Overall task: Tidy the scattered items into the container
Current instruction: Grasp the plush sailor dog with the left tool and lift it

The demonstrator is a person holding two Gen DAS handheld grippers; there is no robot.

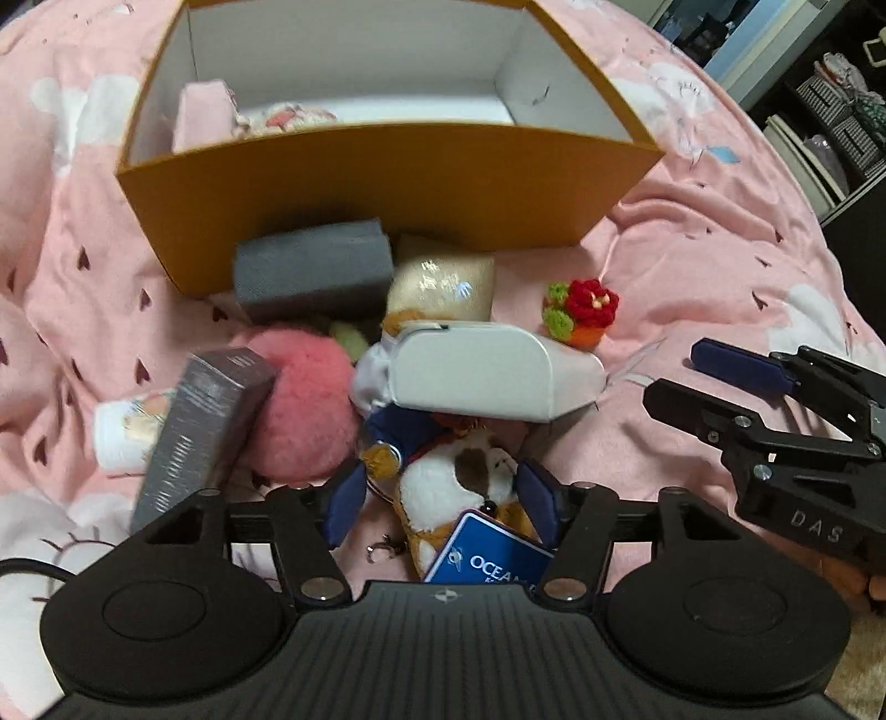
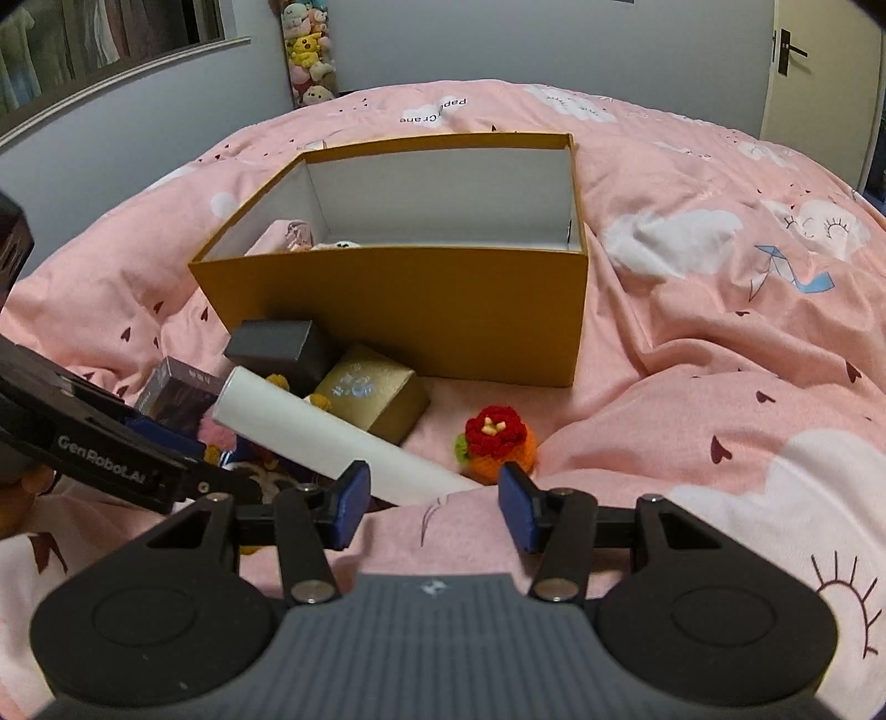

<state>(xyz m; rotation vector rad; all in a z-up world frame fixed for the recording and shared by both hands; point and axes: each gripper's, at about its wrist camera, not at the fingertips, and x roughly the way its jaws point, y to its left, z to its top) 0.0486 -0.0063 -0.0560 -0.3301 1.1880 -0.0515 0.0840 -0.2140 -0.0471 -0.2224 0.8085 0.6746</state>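
Observation:
An orange box (image 1: pixel 387 183) (image 2: pixel 398 310), white inside, stands open on the pink bedcover and holds a pink item (image 1: pixel 205 111) and a patterned one (image 1: pixel 288 116). In front of it lie a grey box (image 1: pixel 313 268), a gold box (image 1: pixel 443 282), a long white box (image 1: pixel 487 371), a pink fuzzy ball (image 1: pixel 304 404), a dark box (image 1: pixel 199 432), a small white bottle (image 1: pixel 124 426) and a crochet flower (image 1: pixel 587 310) (image 2: pixel 495 437). My left gripper (image 1: pixel 443 504) is open over a brown-and-white plush (image 1: pixel 459 482) with a blue tag. My right gripper (image 2: pixel 434 507) (image 1: pixel 703 382) is open and empty, just short of the flower.
The rumpled pink bedcover (image 2: pixel 720 343) spreads to the right of the box. Shelves with bins (image 1: pixel 830 127) stand beyond the bed's far right edge. A door (image 2: pixel 797 55) and a hanging column of plush toys (image 2: pixel 310 50) line the far wall.

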